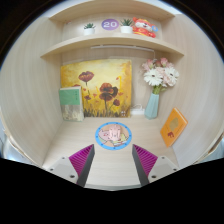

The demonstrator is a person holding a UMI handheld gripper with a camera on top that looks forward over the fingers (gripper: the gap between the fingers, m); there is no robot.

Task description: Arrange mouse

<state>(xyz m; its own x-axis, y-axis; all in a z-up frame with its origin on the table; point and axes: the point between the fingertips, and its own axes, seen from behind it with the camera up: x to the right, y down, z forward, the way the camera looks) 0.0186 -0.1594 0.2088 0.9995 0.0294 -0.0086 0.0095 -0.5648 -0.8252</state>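
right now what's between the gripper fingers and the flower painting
In the gripper view, a round blue-rimmed coaster lies on the desk, just ahead of the open gripper, before the flower painting.

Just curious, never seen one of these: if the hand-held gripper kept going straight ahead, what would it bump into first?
Probably the round blue coaster-like disc just ahead of the open hand-held gripper; depth is unclear.

I'm looking into a homely study nook: beyond the jaws, a pale table backs onto a poppy painting, a vase of flowers, and wall shelves with small plants.
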